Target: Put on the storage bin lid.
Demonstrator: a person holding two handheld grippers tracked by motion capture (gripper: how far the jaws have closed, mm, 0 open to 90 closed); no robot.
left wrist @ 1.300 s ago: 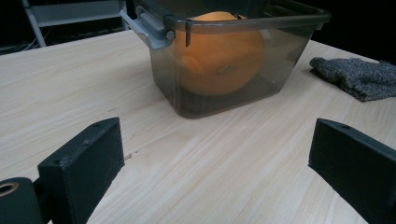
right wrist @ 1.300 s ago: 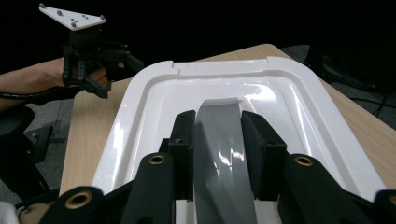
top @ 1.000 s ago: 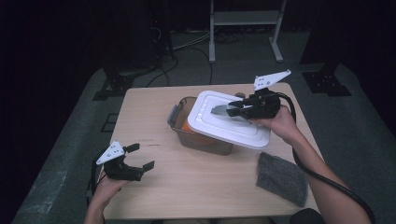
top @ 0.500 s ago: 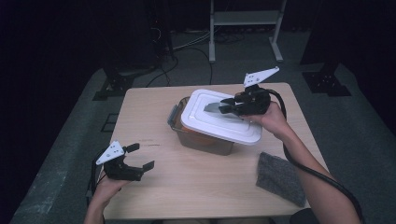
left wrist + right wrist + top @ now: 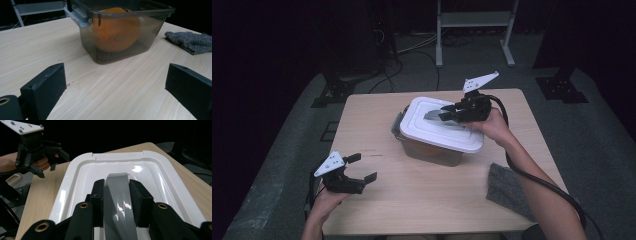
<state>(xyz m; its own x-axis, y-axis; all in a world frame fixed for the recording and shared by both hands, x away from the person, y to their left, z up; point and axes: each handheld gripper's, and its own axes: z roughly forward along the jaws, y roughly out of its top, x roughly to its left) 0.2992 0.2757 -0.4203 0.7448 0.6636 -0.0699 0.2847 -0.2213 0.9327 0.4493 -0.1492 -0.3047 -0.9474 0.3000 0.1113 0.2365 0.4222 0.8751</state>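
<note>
The white rectangular plastic lid (image 5: 439, 129) with its grey arched handle (image 5: 120, 202) is up off the table, carried tilted over the smoky translucent plastic tub (image 5: 432, 152) in the middle of the pale wooden table (image 5: 377, 135). The right gripper (image 5: 447, 114) has its two black jaws closed on that grey handle, one on each side, seen plainly in the right gripper view. The lid's far-left end rides higher than the end nearest the person, so it sits askew across the tub's mouth, overhanging on the right.

Here's the risk: the handle is glossy and the hold is narrow, so a wide lid could swing or twist about the jaws and slip free. If it comes down tilted, one edge may catch the tub's rim (image 5: 130, 11) and shove the tub sideways, since nothing steadies it. The grey side latch (image 5: 78, 16) sticks outward and could snag the lid's lip.

Inside the tub rests a round orange fruit (image 5: 116, 30); a dropped lid would land on it.

The left gripper (image 5: 357, 175) rests low at the table's near-left corner, jaws spread wide, holding nothing, well apart from the tub. A grey knitted cloth (image 5: 512, 190) lies at the near right.
</note>
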